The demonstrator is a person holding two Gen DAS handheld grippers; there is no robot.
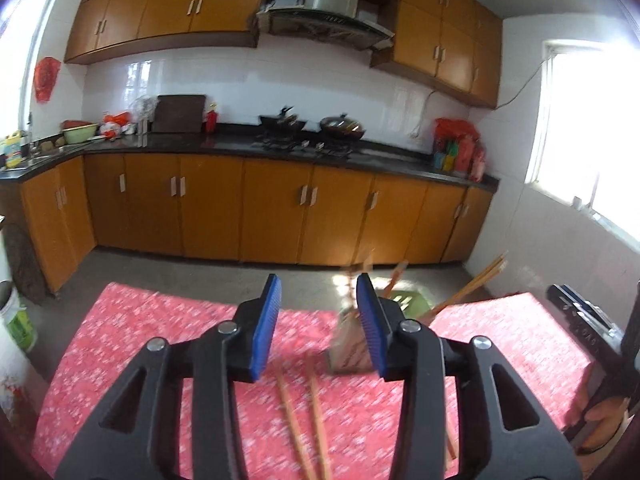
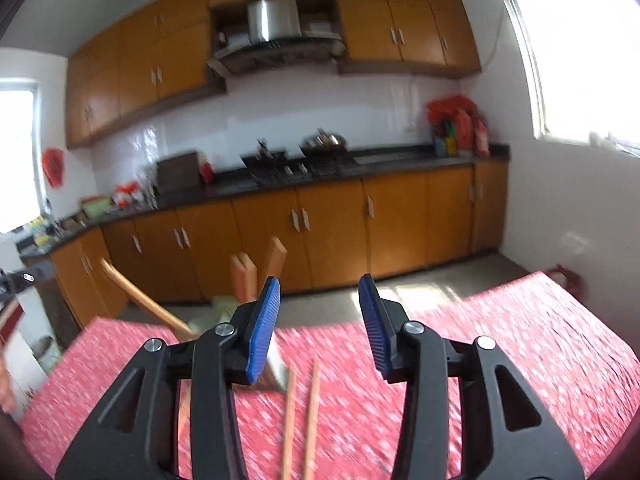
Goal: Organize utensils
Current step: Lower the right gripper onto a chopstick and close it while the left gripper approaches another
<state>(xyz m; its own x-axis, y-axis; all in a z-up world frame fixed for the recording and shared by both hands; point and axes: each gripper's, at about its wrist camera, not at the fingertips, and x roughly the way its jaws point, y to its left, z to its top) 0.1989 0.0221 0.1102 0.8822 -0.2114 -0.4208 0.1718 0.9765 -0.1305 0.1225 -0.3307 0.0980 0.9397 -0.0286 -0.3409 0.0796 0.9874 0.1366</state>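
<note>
- The table (image 1: 132,344) under its red flowered cloth fills the lower half of both views; everything you need to sort lies on it.
- The utensil holder (image 1: 404,304), a greenish slotted box near the far table edge, sits right of centre in the left view and left of centre in the right view. Several wooden sticks stand tilted in it, but blur hides how many.
- Your left gripper (image 1: 318,326) has its blue pads spread, with nothing between them. It hangs above the cloth at lower centre.
- Your right gripper (image 2: 318,326) also stands parted and empty, in the same spot of its own view.
- Two loose chopsticks (image 2: 302,420) lie flat on the cloth, side by side, running from lower centre toward the holder, just below the pads.
- Judge these sticks as light, stiff and smooth, so they may roll or slip. Pinching near the middle should keep one balanced; a grip at the tip would probably let it swing. Because they lie flat on soft cloth, the pads will likely have to press down slightly.
</note>
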